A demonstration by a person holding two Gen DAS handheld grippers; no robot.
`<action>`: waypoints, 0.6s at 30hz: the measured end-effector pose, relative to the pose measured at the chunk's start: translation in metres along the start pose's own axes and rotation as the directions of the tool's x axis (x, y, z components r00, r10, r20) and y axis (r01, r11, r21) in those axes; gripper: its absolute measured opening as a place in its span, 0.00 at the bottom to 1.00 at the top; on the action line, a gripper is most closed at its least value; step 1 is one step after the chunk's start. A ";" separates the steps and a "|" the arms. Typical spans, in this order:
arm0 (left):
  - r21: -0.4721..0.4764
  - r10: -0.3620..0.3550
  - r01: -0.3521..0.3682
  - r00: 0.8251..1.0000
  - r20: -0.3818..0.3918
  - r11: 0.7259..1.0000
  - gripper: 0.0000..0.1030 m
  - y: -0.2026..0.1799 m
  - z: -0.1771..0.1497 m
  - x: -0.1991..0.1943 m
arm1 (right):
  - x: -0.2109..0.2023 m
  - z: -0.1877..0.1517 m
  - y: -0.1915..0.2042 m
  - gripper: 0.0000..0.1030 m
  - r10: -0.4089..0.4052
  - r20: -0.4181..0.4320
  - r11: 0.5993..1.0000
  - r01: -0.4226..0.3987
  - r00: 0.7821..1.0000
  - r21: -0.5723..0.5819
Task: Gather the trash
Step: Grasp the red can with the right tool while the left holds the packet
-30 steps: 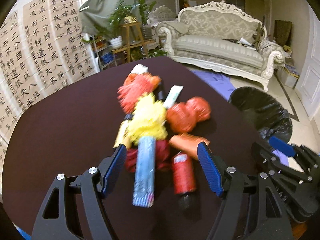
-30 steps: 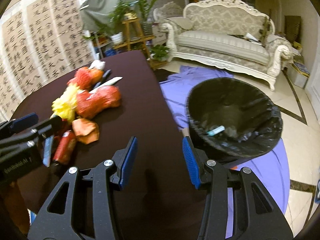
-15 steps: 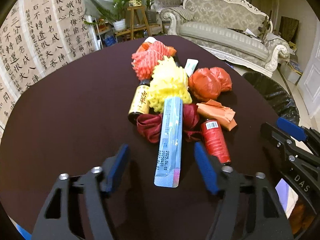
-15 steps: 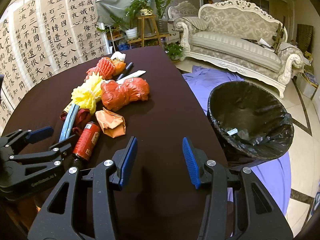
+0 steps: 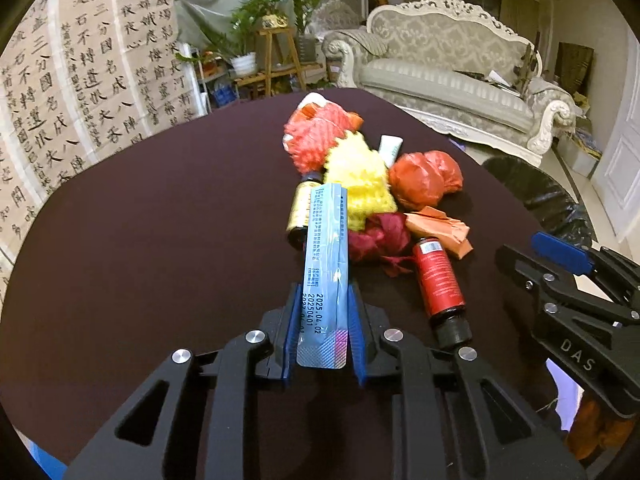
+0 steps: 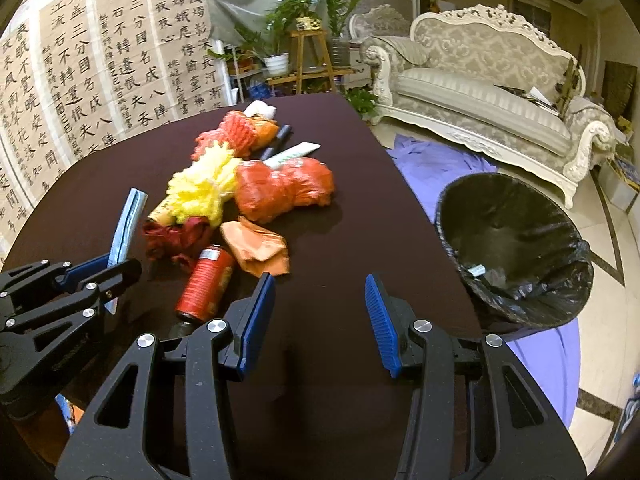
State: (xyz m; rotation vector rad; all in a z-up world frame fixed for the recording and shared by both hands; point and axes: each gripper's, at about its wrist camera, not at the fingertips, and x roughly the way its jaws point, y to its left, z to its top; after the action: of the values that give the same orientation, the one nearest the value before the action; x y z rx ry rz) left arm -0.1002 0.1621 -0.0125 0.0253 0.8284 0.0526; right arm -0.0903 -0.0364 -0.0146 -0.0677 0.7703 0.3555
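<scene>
My left gripper (image 5: 324,296) is closing on the near end of a long blue sachet (image 5: 326,240); its pads press both sides, and the sachet (image 6: 128,224) stands on edge, slanting up off the dark table (image 5: 160,220). Behind it lies a trash heap: a red bottle (image 5: 438,280), crumpled orange paper (image 5: 440,226), a dark red wrapper (image 5: 380,236), yellow foam net (image 5: 358,180), a red bag (image 5: 424,180) and a brown bottle (image 5: 298,216). My right gripper (image 6: 320,284) hovers open over bare table right of the red bottle (image 6: 206,280), nothing between its fingers.
A black-lined trash bin (image 6: 512,248) stands on the floor off the table's right edge, over a purple cloth (image 6: 436,156). A white sofa (image 6: 480,92), a plant stand (image 6: 308,60) and calligraphy sheets (image 6: 100,60) lie beyond the table.
The left jaws went from wide open around the blue sachet to closed on its near end, raising it on edge. The right gripper drifted left toward the heap, opening unchanged.
</scene>
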 end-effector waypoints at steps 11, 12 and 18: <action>-0.057 0.051 -0.051 0.999 -0.004 0.997 0.22 0.034 -0.005 0.002 | 0.004 0.003 0.045 0.44 0.081 -0.018 0.993 -0.082 0.997 -0.089; -0.061 0.051 -0.051 0.999 -0.007 0.997 0.22 0.036 -0.005 0.003 | 0.006 0.002 0.048 0.44 0.083 -0.024 0.992 -0.085 0.996 -0.097; -0.064 0.038 -0.039 0.999 -0.012 0.997 0.22 0.036 -0.008 0.004 | 0.019 -0.006 0.053 0.32 0.087 -0.088 0.988 -0.098 0.992 -0.123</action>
State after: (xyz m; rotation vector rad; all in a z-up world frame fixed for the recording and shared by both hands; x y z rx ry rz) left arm -0.1049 0.1987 -0.0192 -0.0202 0.8365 0.1156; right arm -0.0996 0.0173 -0.0282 -0.1678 0.8338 0.4924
